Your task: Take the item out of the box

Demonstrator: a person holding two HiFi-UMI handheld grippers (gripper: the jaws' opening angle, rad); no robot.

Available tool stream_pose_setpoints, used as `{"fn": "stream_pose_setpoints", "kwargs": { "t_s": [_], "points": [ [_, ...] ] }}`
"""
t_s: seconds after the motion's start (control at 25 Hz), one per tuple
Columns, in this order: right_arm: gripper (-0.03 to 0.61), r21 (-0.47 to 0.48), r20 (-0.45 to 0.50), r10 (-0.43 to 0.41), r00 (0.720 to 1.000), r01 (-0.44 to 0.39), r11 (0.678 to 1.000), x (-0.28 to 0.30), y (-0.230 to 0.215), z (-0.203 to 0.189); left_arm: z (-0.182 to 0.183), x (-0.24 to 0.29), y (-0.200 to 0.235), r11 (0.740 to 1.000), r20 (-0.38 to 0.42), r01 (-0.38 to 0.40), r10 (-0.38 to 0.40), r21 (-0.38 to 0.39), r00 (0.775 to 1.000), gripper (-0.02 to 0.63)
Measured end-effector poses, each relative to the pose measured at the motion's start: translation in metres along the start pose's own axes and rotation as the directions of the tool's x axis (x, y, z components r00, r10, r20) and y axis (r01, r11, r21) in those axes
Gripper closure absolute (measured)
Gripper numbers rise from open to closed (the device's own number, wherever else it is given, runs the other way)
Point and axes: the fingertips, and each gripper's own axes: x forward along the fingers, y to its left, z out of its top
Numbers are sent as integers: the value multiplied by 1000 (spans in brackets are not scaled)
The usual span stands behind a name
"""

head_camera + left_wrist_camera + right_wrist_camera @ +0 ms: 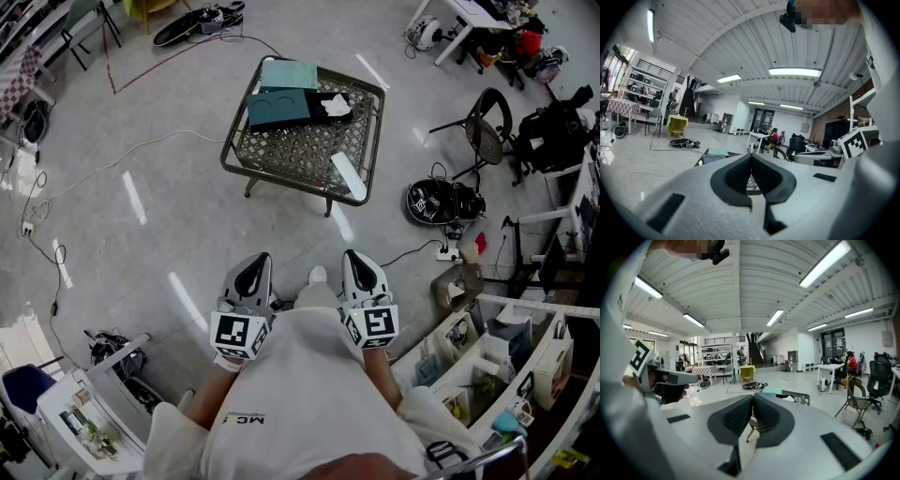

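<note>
Two grippers (256,262) (355,256), one mesh table (302,150), one dark box (278,109), one teal lid (289,73), one black chair (487,132)

Wire mesh table (242,141) stands mid-floor, with a white flat strip (349,175) at its front right corner. Black folding chair (485,131) is right of the table, and a black bag (433,201) is on the floor near it. White cable (112,155) runs left. Shelves (487,361) are at bottom right. Yellow-draped chair (677,124) is far back.

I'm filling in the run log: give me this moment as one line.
phase: pre-approach | left tool: shut, empty | right tool: shut, empty | box: on mesh table ahead, untouched
</note>
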Motion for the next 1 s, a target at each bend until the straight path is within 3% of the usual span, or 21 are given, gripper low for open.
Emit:
{"fn": "stream_pose_setpoints", "kwargs": {
  "t_s": [0.24, 0.44, 0.76, 0.92, 1.0],
  "points": [
    [558, 22, 10, 12, 1000, -12, 1000, -35, -25, -4, -17, -6, -39, 1000, -52, -22, 22, -1, 998, 589],
    [558, 93, 54, 25, 998, -30, 995, -45, -66, -5, -14, 21, -81, 1000, -46, -28, 28, 9, 999, 589],
    [558, 113, 89, 25, 996, -35, 993, -63, -122, -9, -9, 64, -129, 999, -52, -31, 33, 37, 998, 589],
    [558, -44, 78, 46, 996, -42, 998, -68, -139, -18, -24, 77, -142, 998, -74, -55, 57, 28, 996, 589],
    [557, -59, 65, 68, 996, -64, 996, -58, -148, -17, -34, 88, -142, 997, -98, -77, 77, -2, 992, 589]
  ]
}}
